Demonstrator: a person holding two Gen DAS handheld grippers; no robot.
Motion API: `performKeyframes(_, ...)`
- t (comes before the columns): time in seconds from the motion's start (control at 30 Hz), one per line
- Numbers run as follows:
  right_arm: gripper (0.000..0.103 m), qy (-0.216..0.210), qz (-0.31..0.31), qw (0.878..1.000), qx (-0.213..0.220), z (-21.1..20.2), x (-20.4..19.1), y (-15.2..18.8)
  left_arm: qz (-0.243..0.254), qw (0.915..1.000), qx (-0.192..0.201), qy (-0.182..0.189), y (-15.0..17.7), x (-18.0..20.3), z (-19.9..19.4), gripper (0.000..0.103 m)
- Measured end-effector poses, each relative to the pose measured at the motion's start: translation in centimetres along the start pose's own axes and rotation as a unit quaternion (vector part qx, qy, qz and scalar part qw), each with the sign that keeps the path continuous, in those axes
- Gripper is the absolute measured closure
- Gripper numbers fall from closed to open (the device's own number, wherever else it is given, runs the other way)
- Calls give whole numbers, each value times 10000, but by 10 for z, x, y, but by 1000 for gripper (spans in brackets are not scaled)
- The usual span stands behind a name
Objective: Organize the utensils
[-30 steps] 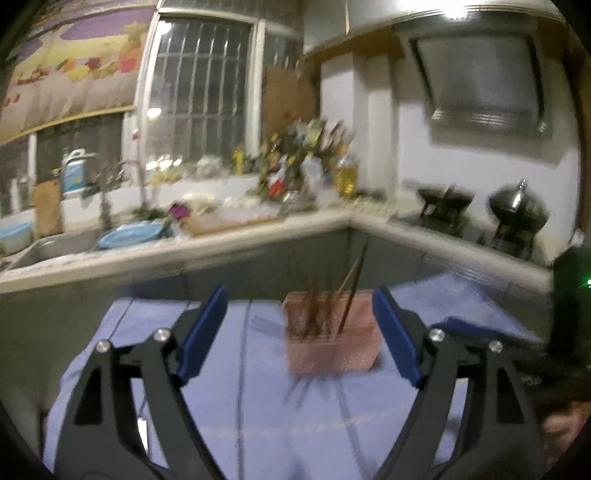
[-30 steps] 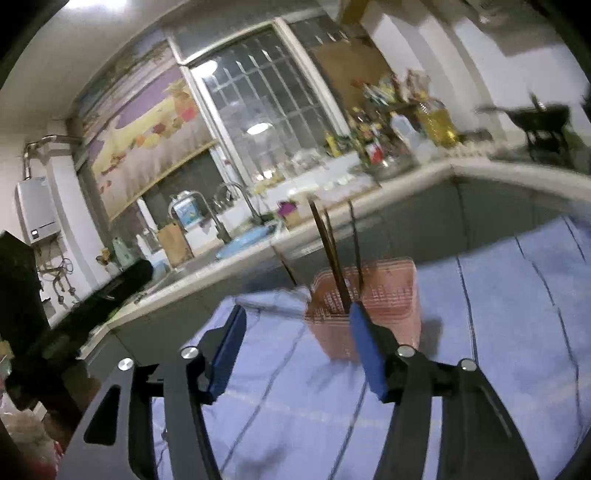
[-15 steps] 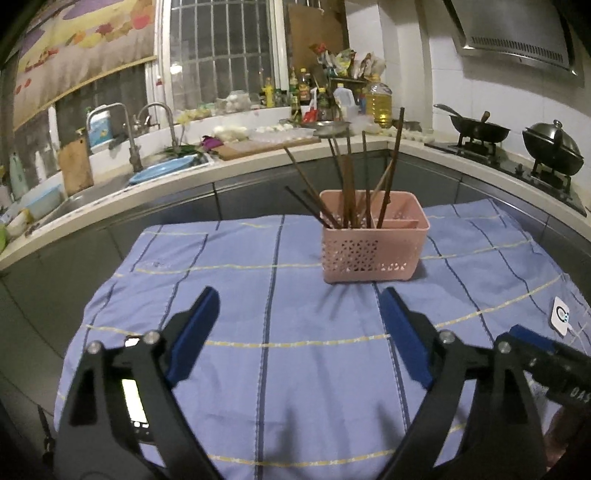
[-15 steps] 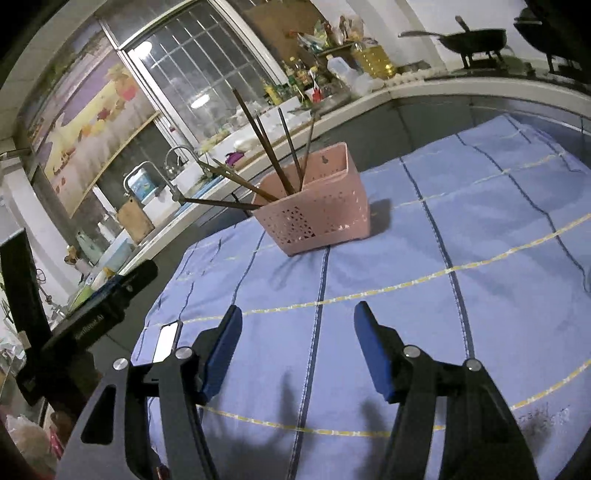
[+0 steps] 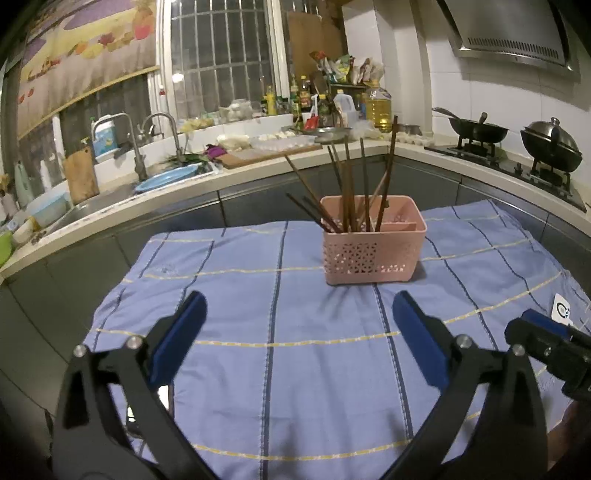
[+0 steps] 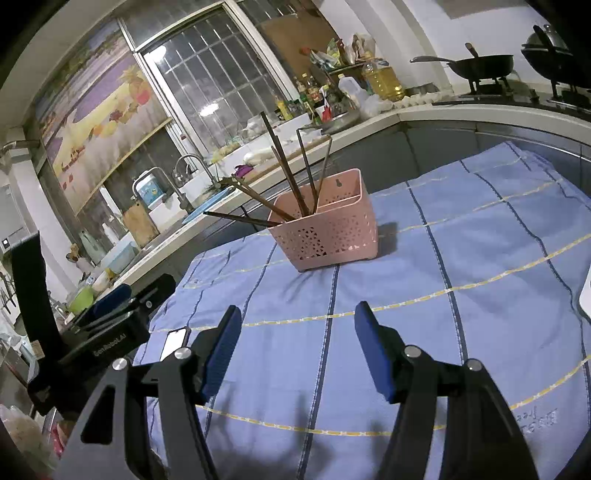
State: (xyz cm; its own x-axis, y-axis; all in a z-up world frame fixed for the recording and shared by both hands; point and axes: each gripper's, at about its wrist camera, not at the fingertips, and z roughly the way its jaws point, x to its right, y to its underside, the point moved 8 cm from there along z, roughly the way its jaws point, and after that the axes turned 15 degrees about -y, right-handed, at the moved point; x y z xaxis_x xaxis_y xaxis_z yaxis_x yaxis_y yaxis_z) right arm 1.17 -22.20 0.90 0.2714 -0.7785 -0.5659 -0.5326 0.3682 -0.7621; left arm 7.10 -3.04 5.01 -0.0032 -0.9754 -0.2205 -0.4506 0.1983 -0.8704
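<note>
I have drawn both tongs back from the basket [image 5: 373, 242], which sat close between my pads a second ago. It stands on the blue cloth [image 5: 277, 332], well ahead of me, with the chopsticks [image 5: 351, 184] upright or leaning in its left compartment. My left tongs [image 5: 295, 317] are spread wide and hold nothing; my right tongs [image 6: 297, 330] are likewise spread and bare. Only the right view shows two chopsticks splayed low over the basket's left rim, and a phone [image 6: 173, 341] lying on the cloth. Only the left view shows the hood [image 5: 513, 33].
</note>
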Motion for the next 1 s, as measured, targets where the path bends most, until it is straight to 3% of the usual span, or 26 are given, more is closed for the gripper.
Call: performKeyframes(1.0,30,62,-50,10000,-52,7,-1,3,-48,9997,-44,-241,3,-10,5,6)
